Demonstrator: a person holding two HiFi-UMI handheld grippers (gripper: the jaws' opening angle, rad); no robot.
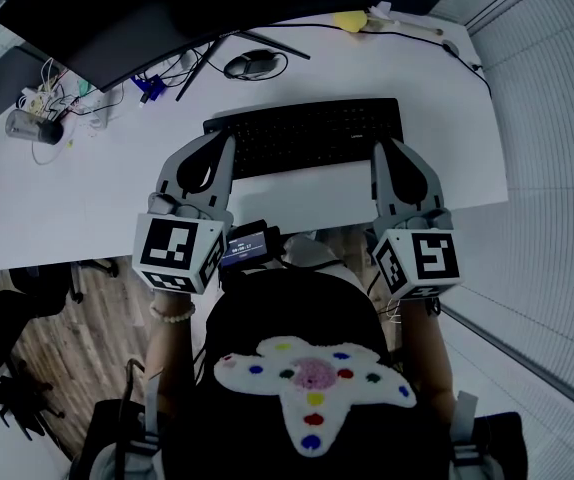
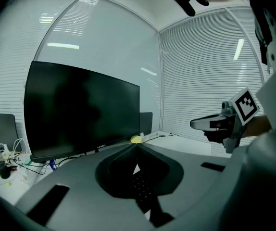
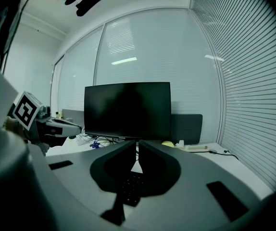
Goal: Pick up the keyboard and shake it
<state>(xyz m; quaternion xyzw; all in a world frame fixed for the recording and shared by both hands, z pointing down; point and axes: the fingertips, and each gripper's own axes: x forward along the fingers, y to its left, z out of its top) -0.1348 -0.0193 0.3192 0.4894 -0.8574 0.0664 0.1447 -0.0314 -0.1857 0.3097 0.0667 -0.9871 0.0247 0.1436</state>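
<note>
A black keyboard (image 1: 312,133) lies flat on the white desk (image 1: 87,198), in front of the monitor. My left gripper (image 1: 230,140) hangs over the keyboard's left end, jaws shut with nothing between them. My right gripper (image 1: 378,146) hangs over the keyboard's right end, also shut and empty. In the left gripper view the tips (image 2: 137,146) meet, and keyboard keys (image 2: 140,186) show below through the hollow between the jaws. The right gripper view shows its tips (image 3: 138,143) close together over the keys (image 3: 131,186). Each gripper view also catches the other gripper off to the side.
A large dark monitor (image 1: 167,18) stands at the back of the desk with a mouse (image 1: 254,64) by its foot. Cables and small clutter (image 1: 42,96) and a clear cup (image 1: 29,128) sit at the back left. A yellow object (image 1: 350,20) lies at the back right. An office chair (image 1: 7,348) stands on the floor to the left.
</note>
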